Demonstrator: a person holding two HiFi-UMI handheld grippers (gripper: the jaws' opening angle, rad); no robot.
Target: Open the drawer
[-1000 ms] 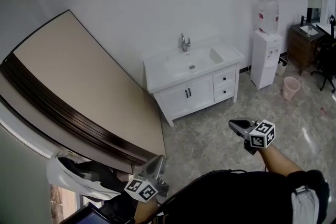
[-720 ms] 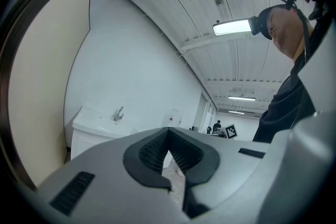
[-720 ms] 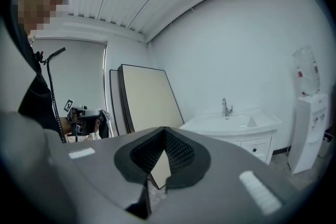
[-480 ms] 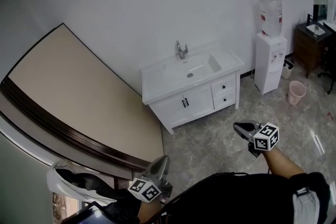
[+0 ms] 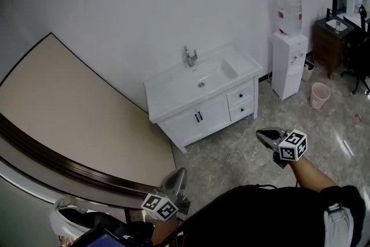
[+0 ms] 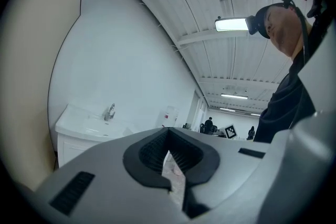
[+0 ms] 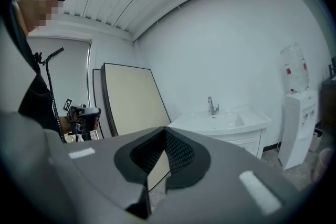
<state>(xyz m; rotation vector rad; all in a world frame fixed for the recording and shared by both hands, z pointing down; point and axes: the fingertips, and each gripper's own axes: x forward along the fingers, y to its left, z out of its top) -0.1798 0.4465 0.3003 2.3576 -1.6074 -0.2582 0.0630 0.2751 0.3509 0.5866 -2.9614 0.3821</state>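
A white vanity cabinet with a sink and tap stands against the far wall. Two small drawers, the upper and the lower, sit at its right side beside two doors. My left gripper is low in the head view, well short of the cabinet, shut and empty. My right gripper hovers over the floor, right of and nearer than the drawers, also shut on nothing. The left gripper view has the vanity far off beyond the closed tips. In the right gripper view the vanity lies beyond the closed tips.
A large beige board leans on the wall to the left of the vanity. A water dispenser, a pink bin and a dark wooden cabinet stand to the right. Marbled floor lies between me and the vanity.
The head view has shifted: the vanity now sits further left and lower in the picture, and the board fills less of it. Both grippers stay shut and keep their places in the view.
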